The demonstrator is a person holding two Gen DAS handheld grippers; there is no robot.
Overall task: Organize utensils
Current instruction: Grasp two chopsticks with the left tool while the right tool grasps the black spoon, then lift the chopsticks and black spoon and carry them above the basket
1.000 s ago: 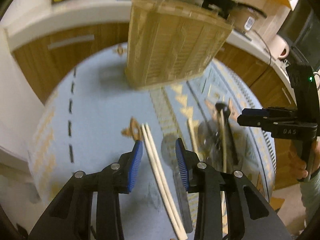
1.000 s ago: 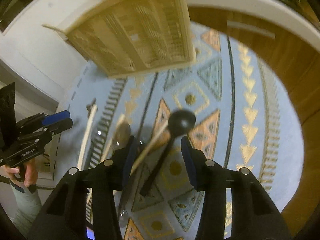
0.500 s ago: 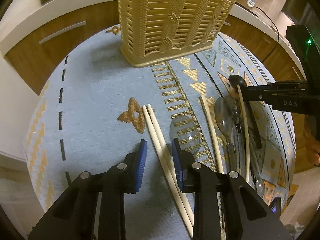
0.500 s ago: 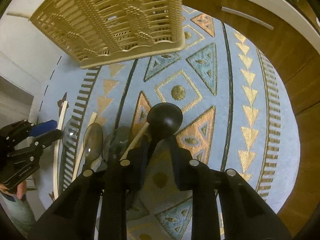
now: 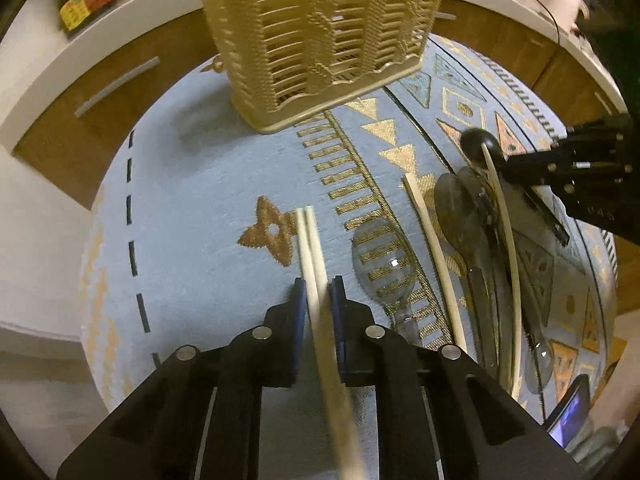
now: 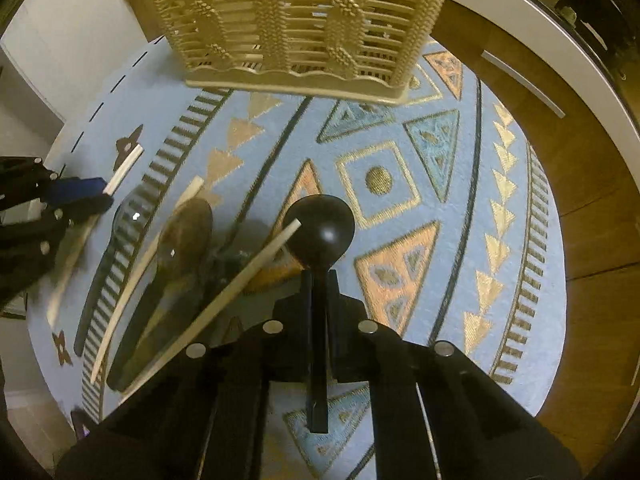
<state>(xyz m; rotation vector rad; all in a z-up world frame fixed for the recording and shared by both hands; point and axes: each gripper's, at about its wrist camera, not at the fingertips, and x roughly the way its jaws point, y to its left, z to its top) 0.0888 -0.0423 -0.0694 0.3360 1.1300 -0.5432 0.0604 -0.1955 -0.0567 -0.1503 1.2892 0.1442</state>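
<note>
Left gripper [image 5: 318, 300] clamped on paired chopsticks [image 5: 306, 236], right gripper [image 6: 320, 292] clamped on black ladle [image 6: 322, 232] — both apparently barely off the mat; lift level, then tip upright over the far holder [image 5: 320, 40].

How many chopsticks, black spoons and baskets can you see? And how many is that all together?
Chopsticks: 4
Black spoon: 1
Basket: 1
Total: 6

basket [image 5: 320, 40]: top cut off by frame edge | chopstick pair [image 5: 310, 240]: near end blurred | black ladle [image 6: 320, 236]: handle partly hidden between jaws
</note>
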